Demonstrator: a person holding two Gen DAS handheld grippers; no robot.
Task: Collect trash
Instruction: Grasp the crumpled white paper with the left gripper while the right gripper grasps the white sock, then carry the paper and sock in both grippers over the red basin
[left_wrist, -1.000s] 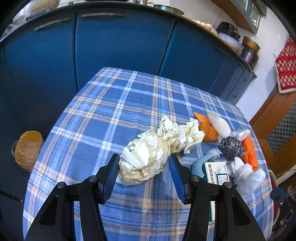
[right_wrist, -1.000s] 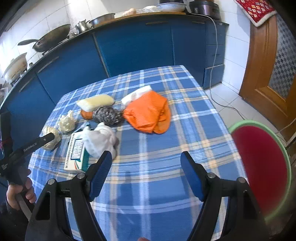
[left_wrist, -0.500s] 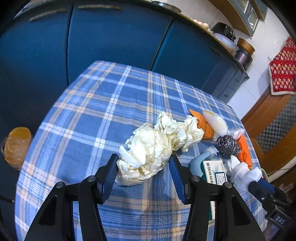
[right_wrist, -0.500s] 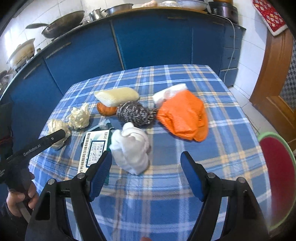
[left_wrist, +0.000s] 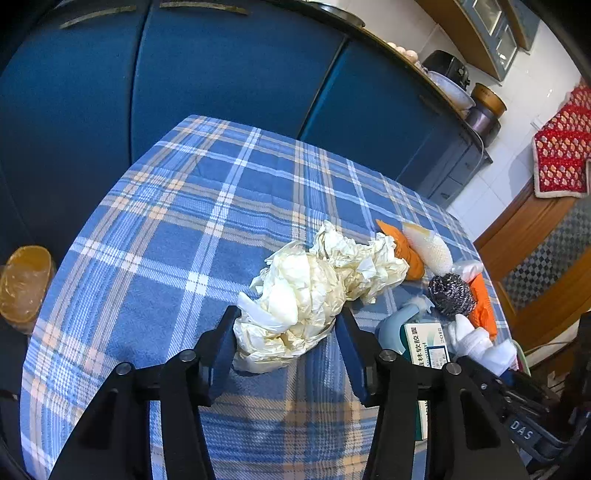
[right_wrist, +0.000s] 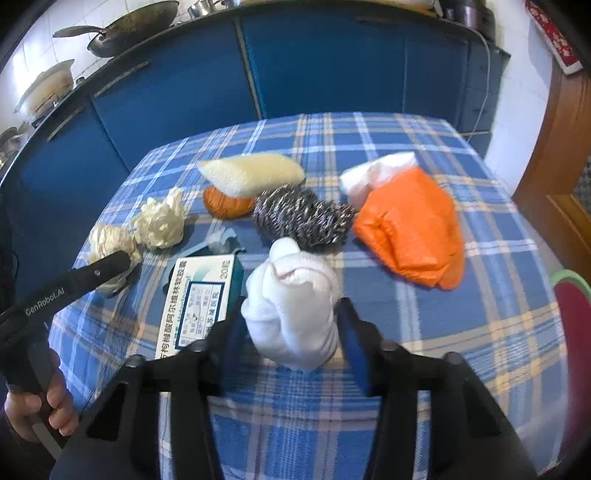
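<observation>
The right gripper (right_wrist: 291, 325) brackets a white bundle (right_wrist: 291, 306), probably a rolled sock or cloth. Its jaws have just been closing, and both blue pads now press the bundle's sides, a hold suited to lifting it off the plaid tablecloth (right_wrist: 461, 332).

The left gripper (left_wrist: 286, 338) straddles the nearer crumpled paper wad (left_wrist: 295, 306). Its jaws have narrowed slightly; the pads sit against the wad's flanks, though firm contact on the right pad is hard to confirm.

A second paper wad (left_wrist: 358, 258) touches the first on its far side. A medicine box (right_wrist: 199, 299) lies flat just left of the white bundle.

Farther back sit a steel scourer (right_wrist: 299, 218), a pale sponge (right_wrist: 251, 173) resting on a small orange item, and an orange bag (right_wrist: 410, 225). Blue cabinets (right_wrist: 295, 66) stand beyond the table.

A green-rimmed red bin (right_wrist: 572, 332) at the right edge is the likely drop point.
</observation>
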